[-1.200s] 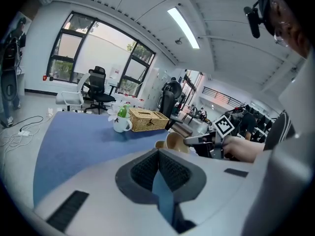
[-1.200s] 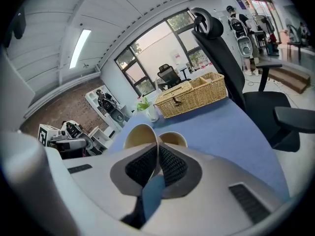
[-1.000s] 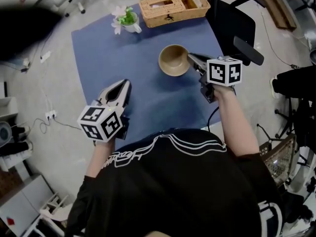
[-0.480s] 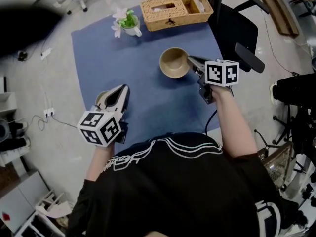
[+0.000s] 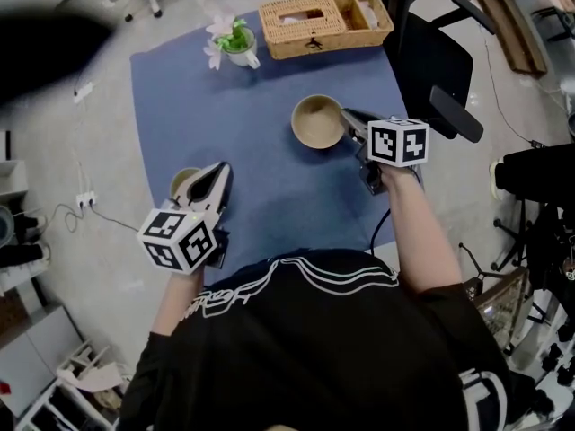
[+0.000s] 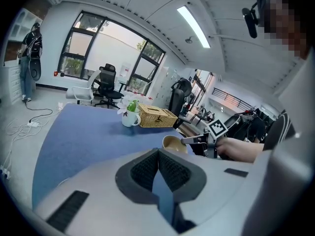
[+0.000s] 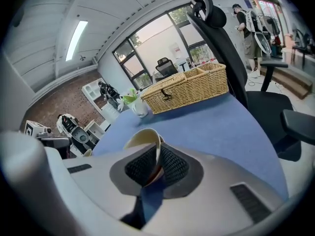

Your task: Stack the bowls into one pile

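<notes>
Soft, even light fills my head view, with only faint, blurry shadows on the blue cloth round the bowl. A black, unfocused smear covers that view's upper left. Both gripper views bend hard at the rims and their corners go black. The windows blow out white and the ceiling strip light glares. The nearest foreground looks soft, while the far room stays fairly sharp.

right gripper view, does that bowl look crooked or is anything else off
The bowl pinched by its rim in the right tool looks tipped, its opening facing sideways rather than up. Nothing looks spilled or broken.
</notes>
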A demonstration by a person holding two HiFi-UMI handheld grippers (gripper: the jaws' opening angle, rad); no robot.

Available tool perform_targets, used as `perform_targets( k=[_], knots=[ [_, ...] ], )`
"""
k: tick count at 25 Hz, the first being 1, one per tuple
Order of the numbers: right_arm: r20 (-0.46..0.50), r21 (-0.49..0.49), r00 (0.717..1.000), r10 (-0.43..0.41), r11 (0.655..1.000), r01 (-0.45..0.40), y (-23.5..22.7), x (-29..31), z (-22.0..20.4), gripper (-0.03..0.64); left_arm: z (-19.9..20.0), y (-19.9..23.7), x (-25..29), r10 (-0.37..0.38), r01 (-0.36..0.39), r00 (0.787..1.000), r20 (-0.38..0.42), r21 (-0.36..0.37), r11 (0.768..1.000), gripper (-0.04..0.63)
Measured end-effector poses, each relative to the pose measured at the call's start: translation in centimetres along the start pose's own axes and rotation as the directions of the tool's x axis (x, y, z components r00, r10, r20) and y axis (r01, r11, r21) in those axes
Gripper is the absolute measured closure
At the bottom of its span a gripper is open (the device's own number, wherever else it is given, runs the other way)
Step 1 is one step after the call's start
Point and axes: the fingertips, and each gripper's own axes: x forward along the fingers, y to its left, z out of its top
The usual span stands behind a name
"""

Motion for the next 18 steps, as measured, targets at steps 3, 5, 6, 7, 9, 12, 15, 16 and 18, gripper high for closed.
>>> perform_targets(
  k=[3, 5, 6, 7, 9, 12, 15, 16, 18],
  knots=[
    [0.006, -0.010, 1.000, 0.005, 1.000, -0.005, 0.0, 0.1, -0.2, 0.574, -0.1, 0.3, 0.0, 0.001, -0.001, 1.000, 0.002, -0.006, 1.000, 0.571],
    [0.021, -0.006, 1.000, 0.009, 1.000, -0.008, 0.1, 0.0, -0.1, 0.521, -0.2, 0.3, 0.1, -0.001, 0.001, 1.000, 0.002, -0.008, 1.000, 0.572],
    [0.029, -0.004, 1.000, 0.011, 1.000, -0.011, 0.2, 0.0, -0.1, 0.493, -0.3, 0.4, 0.1, -0.002, 0.002, 1.000, 0.002, -0.009, 1.000, 0.572],
    [0.035, -0.007, 0.999, 0.011, 1.000, -0.011, 0.4, 0.0, 0.0, 0.467, -0.3, 0.4, 0.1, -0.003, 0.003, 1.000, 0.001, -0.009, 1.000, 0.571],
    [0.036, -0.031, 0.999, 0.004, 1.000, -0.002, 0.6, 0.0, -0.1, 0.436, -0.5, 0.6, 0.1, -0.004, 0.004, 1.000, -0.002, -0.011, 1.000, 0.572],
    [0.034, -0.081, 0.999, -0.006, 0.997, 0.009, 1.1, -0.1, -0.5, 0.384, -0.7, 0.7, 0.0, -0.009, 0.009, 1.000, -0.001, -0.014, 1.000, 0.572],
    [0.050, -0.135, 0.999, -0.003, 0.991, 0.010, 2.4, -0.6, -0.5, 0.354, -0.9, 0.5, -0.5, -0.014, 0.014, 1.000, 0.003, -0.011, 1.000, 0.572],
    [0.054, -0.154, 0.999, -0.001, 0.988, 0.010, 2.9, -0.7, -0.4, 0.351, -0.9, 0.6, -0.7, -0.015, 0.015, 1.000, 0.005, -0.011, 1.000, 0.571],
    [0.056, -0.192, 0.998, 0.004, 0.981, 0.007, 4.0, -0.8, -0.4, 0.341, -1.0, 0.7, -1.3, -0.015, 0.015, 1.000, 0.009, -0.010, 1.000, 0.572]
  ],
)
